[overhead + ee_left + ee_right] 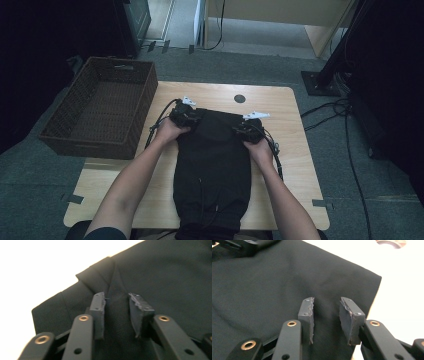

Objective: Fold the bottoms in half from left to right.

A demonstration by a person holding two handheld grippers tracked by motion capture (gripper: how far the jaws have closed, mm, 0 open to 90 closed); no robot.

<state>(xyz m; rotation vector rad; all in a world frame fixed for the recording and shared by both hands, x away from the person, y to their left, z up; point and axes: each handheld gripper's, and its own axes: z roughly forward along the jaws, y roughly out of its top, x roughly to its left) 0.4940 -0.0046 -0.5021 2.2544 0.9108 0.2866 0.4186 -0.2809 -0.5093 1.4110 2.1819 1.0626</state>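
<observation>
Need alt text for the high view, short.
A person's two hands, the left gripper and right gripper, rest on the far corners of a black garment lying on a wooden table. A brown wicker basket stands at the table's left.

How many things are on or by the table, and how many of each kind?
Black garment: 1
Grippers, left and right: 2
Brown wicker basket: 1
Total: 4

The left hand-held gripper [116, 315] is hovering over a dark garment [160, 277], its jaws standing apart with cloth showing between them, just below a folded corner; the pale table [45, 267] is lying beyond it.
</observation>
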